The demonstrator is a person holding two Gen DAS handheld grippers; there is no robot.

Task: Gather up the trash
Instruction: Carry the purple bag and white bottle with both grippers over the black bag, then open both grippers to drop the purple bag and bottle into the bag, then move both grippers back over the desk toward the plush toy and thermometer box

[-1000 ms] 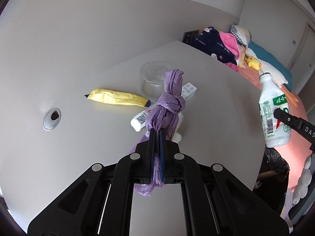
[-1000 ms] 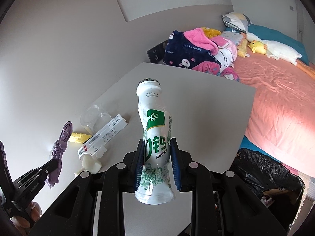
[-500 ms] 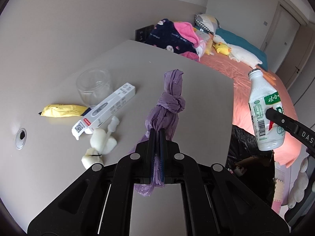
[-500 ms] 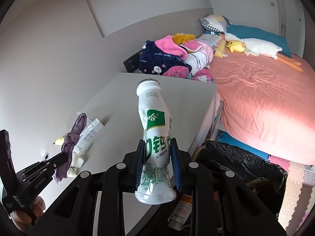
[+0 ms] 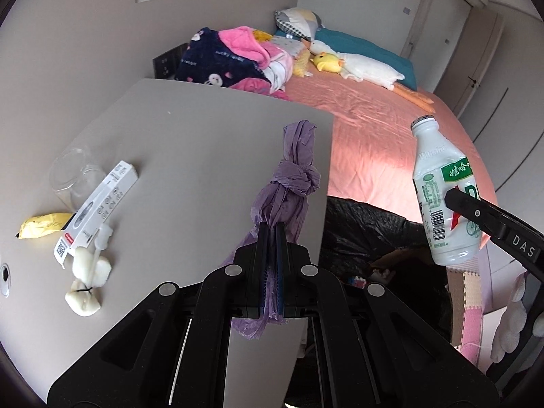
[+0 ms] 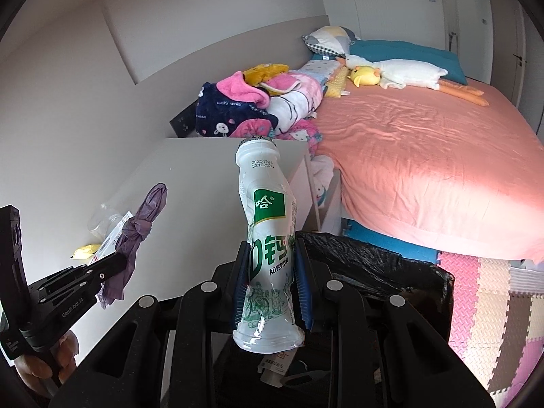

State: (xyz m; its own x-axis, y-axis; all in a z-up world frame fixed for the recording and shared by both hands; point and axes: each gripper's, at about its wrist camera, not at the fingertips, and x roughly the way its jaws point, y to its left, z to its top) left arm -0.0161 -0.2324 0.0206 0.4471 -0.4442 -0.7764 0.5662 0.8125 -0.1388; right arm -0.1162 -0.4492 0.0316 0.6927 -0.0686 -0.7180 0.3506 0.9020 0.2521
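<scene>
The white drink bottle (image 6: 268,255) with a green label is clamped between the two pads of the right gripper (image 6: 270,292), held upright in the air above the black-lined trash bin (image 6: 391,272), which stands on the floor between the table and the bed. The knotted purple plastic bag (image 5: 292,183) is pinched in the left gripper (image 5: 271,255), whose jaws are pressed nearly together on the thin plastic; it hangs over the table's edge, close to the bin. I judge that the task is in the middle: two pieces are in hand and ready to drop, and some paper-like item seems to lie already in the bin, though I cannot tell what. On the grey table (image 5: 190,136) there remain a clear plastic cup (image 5: 73,173), a long white box (image 5: 98,207), a yellow wrapper (image 5: 40,224) and a crumpled white lump (image 5: 88,278), grouped together near the wall. Beyond the table is a bed with a salmon sheet (image 6: 425,142), a heap of clothes (image 6: 258,102) and a plush duck (image 6: 391,73). Foam mats (image 6: 486,295) cover the floor.
</scene>
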